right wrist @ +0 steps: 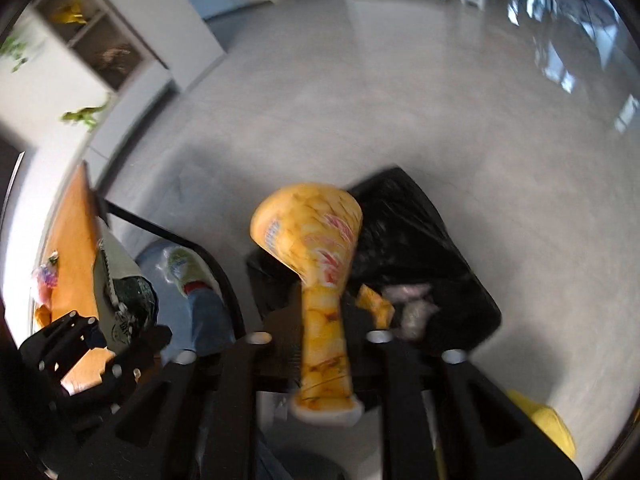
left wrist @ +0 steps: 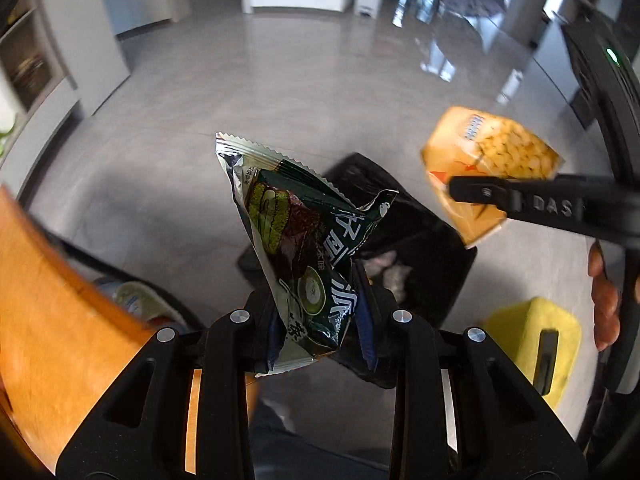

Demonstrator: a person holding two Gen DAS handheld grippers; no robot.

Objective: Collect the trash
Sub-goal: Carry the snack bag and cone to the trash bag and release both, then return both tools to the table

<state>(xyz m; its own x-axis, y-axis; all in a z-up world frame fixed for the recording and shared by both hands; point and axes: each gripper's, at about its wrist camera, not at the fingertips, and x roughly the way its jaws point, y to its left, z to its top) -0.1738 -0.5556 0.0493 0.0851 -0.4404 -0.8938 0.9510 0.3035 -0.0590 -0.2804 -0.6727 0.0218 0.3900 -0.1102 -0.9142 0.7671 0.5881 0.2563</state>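
We have both grippers tipped steeply down over the black-lined trash bin (left wrist: 420, 216), side by side. Our left gripper (left wrist: 320, 320) has its pads against the lower end of a dark green snack wrapper (left wrist: 296, 232), grasping it so it stands up above the bin's near rim. Our right gripper (right wrist: 324, 340) has a yellow snack bag (right wrist: 316, 248) between its jaws; the left wrist view shows one finger (left wrist: 516, 196) lying across the bag, but blur keeps us from telling whether the pads press on it. A hand (left wrist: 604, 300) wraps the right handle. The orange table edge (left wrist: 60, 280) runs close on the left, a yellow stool (left wrist: 536, 332) sits just right of the bin, and beyond lies wide bare grey floor (left wrist: 280, 92). The green wrapper is crumpled with a serrated silver top seam; the yellow bag is pinched narrow at its middle and puffed above. Pale scraps (right wrist: 412, 300) lie in the bin.
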